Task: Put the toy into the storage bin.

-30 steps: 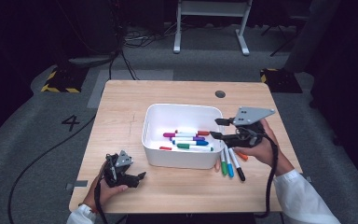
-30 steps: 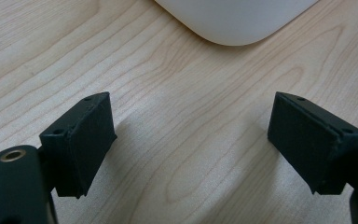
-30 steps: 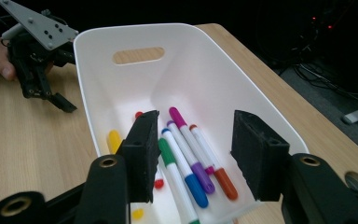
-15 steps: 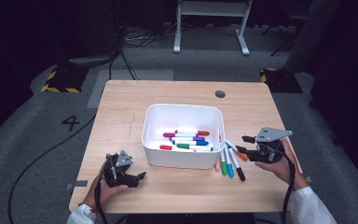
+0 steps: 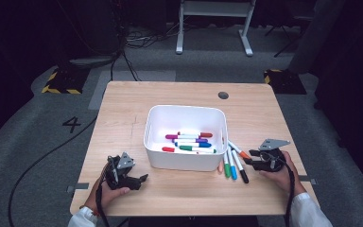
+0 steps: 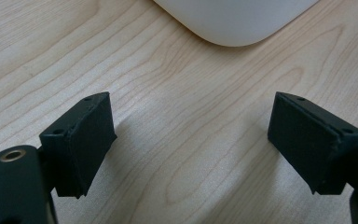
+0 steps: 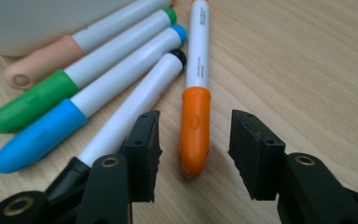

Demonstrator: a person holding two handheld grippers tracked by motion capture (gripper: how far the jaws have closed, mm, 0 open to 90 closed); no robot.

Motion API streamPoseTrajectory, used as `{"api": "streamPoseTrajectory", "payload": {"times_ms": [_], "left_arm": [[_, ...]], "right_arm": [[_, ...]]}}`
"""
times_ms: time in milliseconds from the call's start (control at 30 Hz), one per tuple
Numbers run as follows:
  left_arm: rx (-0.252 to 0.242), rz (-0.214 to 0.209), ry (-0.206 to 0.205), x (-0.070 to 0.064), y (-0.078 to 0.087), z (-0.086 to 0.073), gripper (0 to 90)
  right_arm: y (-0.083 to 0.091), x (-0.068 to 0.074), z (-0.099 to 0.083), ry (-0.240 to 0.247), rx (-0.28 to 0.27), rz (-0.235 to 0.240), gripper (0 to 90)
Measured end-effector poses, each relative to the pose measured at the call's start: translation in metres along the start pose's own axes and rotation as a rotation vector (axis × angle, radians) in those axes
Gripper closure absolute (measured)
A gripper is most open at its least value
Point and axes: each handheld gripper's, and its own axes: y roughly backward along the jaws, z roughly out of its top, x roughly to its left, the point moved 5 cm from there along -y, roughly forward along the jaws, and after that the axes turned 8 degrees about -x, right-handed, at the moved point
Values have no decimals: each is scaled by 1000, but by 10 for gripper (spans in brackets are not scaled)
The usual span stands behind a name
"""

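With your right gripper (image 7: 193, 154) low over the table (image 5: 123, 113) and its jaws spread, you've got the orange marker (image 7: 195, 122) lying straight between them, cap end toward you, not pinched yet. The left-hand jaw in the right gripper view sits over the black marker (image 7: 135, 109), which lies just beside the orange one, so close w/ care or you may catch both. I'd judge you're at the pre-grasp of the next marker, nothing held.

Just past that, fanned out to the jaws' left: blue marker (image 7: 81, 109), green marker (image 7: 70, 79), and a peach marker (image 7: 46, 58) nearest the bin wall. That's approx five markers left on the table, all beside the right side of the white bin (image 5: 185, 113), as the high view also shows.

Farther on, inside the bin, several markers (image 5: 189, 142) lie flat already: purple, red, blue, green caps at least; exact count hard to tell. So the sorting looks partly done, maybe about half, w/ the five outside to go.

Your left gripper (image 6: 191, 149) is over bare wood near the bin's front-left corner, jaws wide apart, holding nothing. In the high view it (image 5: 139, 179) rests near the table's front edge, well apart from the markers. Nothing for it to do now unless you want it to steady the bin.
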Motion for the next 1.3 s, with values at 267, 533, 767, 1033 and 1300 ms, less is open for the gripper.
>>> {"api": "streamPoseTrajectory", "payload": {"times_ms": [267,533,767,1033,1300], "left_arm": [[2,-1,-1,0,0,0,147],[0,0,-1,0,0,0,147],[1,0,-1,0,0,0,147],[2,6,-4,0,0,0,146],[4,3,-5,0,0,0,147]], "right_arm": [[-12,-8,-3,-38,-21,-17,535],[-10,-19,-6,-76,-54,-51,728],[-10,-22,-6,-83,-50,-74,752],[-1,-24,-6,-90,-67,-81,753],[29,-22,20,-70,-188,-99,753]]}}
